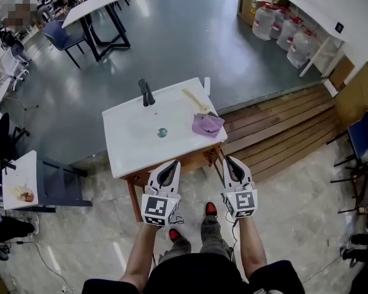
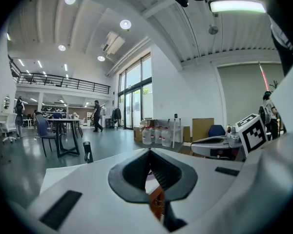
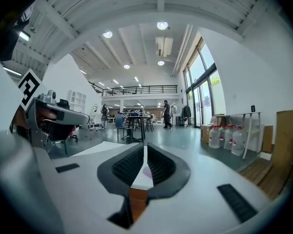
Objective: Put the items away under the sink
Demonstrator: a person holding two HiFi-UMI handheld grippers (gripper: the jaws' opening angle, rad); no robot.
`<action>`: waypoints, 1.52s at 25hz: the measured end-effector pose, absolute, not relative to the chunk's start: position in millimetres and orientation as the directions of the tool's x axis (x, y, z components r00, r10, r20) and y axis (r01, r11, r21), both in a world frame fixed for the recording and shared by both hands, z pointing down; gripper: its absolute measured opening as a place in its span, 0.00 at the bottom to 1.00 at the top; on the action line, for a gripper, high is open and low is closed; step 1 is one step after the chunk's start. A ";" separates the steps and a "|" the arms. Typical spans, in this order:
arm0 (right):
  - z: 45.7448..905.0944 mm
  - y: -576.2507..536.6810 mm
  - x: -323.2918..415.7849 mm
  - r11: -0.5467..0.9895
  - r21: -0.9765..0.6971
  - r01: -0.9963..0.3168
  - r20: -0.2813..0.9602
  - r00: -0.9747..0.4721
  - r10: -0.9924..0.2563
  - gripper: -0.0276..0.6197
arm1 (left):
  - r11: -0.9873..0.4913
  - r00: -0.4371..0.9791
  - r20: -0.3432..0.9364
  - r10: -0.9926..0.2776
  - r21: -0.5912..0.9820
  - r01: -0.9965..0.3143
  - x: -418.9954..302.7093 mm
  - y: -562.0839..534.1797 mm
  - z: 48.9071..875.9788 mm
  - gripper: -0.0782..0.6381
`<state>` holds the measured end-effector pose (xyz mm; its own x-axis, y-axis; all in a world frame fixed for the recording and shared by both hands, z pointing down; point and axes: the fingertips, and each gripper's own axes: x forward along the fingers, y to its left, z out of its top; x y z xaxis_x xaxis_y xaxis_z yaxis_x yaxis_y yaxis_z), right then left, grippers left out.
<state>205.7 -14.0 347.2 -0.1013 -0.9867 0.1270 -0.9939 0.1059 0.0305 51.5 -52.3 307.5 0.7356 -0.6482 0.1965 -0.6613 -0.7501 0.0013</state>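
Note:
A white sink top point(image 1: 132, 157) on a wooden frame stands just ahead of me. A black faucet point(image 1: 146, 92) rises at its back edge. A crumpled purple cloth point(image 1: 207, 125) and a wooden-handled brush point(image 1: 196, 101) lie on its right side. My left gripper point(image 1: 173, 163) hovers at the sink's front edge, jaws together and empty. My right gripper point(image 1: 228, 159) is level with it by the front right corner, also shut with nothing held. The left gripper view looks over its closed gripper point(image 2: 150, 151) to the faucet point(image 2: 87, 151). The right gripper view has its closed gripper point(image 3: 145, 146) before the sink top point(image 3: 102, 149).
A raised wooden platform point(image 1: 276, 127) lies to the right of the sink. Several water jugs point(image 1: 282, 29) stand by the far wall. There is a blue chair point(image 1: 365, 133) at right, a small white table point(image 1: 18, 179) at left, and a black-legged table point(image 1: 98, 8) further off.

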 end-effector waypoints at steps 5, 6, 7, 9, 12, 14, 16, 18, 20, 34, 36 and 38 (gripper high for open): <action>365.2 -54.3 233.0 0.171 0.040 -0.984 0.164 -0.162 -0.973 0.11 | -0.735 0.722 0.203 -0.662 0.017 -0.678 94.7 -87.8 315.8 0.12; 370.0 -60.2 237.3 0.184 0.045 -0.982 0.172 -0.174 -0.970 0.11 | -0.733 0.720 0.209 -0.662 0.020 -0.680 102.2 -92.2 319.1 0.12; 374.3 -65.9 241.4 0.196 0.048 -0.979 0.179 -0.185 -0.966 0.11 | -0.730 0.717 0.216 -0.663 0.022 -0.683 108.7 -96.3 323.3 0.12; 382.7 -77.6 246.9 0.225 0.049 -0.973 0.193 -0.212 -0.958 0.11 | -0.719 0.704 0.233 -0.671 0.030 -0.695 117.3 -104.8 333.4 0.12; 396.7 -93.8 248.9 0.265 0.044 -0.963 0.215 -0.250 -0.944 0.11 | -0.696 0.681 0.258 -0.685 0.042 -0.717 122.5 -117.9 349.4 0.12; 407.9 -103.7 251.1 0.280 0.039 -0.959 0.232 -0.264 -0.936 0.11 | -0.683 0.668 0.273 -0.692 0.050 -0.728 125.4 -125.8 359.1 0.12; 419.3 -114.0 252.8 0.294 0.032 -0.955 0.249 -0.277 -0.928 0.11 | -0.672 0.658 0.284 -0.698 0.057 -0.738 128.4 -133.0 367.3 0.12; 430.0 -122.9 253.0 0.307 0.020 -0.951 0.263 -0.292 -0.920 0.11 | -0.663 0.648 0.295 -0.702 0.061 -0.746 129.9 -138.3 375.5 0.12; 438.5 -131.3 253.2 0.313 0.008 -0.950 0.270 -0.300 -0.915 0.11 | -0.655 0.639 0.307 -0.705 0.062 -0.753 129.3 -142.6 383.5 0.12; 503.0 -196.5 265.6 0.346 -0.054 -0.937 0.383 -0.340 -0.859 0.31 | -0.588 0.564 0.380 -0.733 0.062 -0.806 116.1 -153.3 416.0 0.12; 515.6 -201.0 266.5 0.362 -0.051 -0.931 0.417 -0.349 -0.839 0.36 | -0.581 0.555 0.393 -0.733 0.062 -0.811 115.3 -153.2 420.7 0.12; 528.2 -203.8 267.4 0.376 -0.046 -0.926 0.455 -0.354 -0.817 0.41 | -0.573 0.545 0.403 -0.735 0.060 -0.817 114.3 -153.3 424.5 0.12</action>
<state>267.4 -203.8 528.2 -0.3543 -0.8170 0.4549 -0.9256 0.3757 -0.0461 114.3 -153.3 424.5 0.5454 -0.7348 0.4034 -0.8171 -0.5734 0.0602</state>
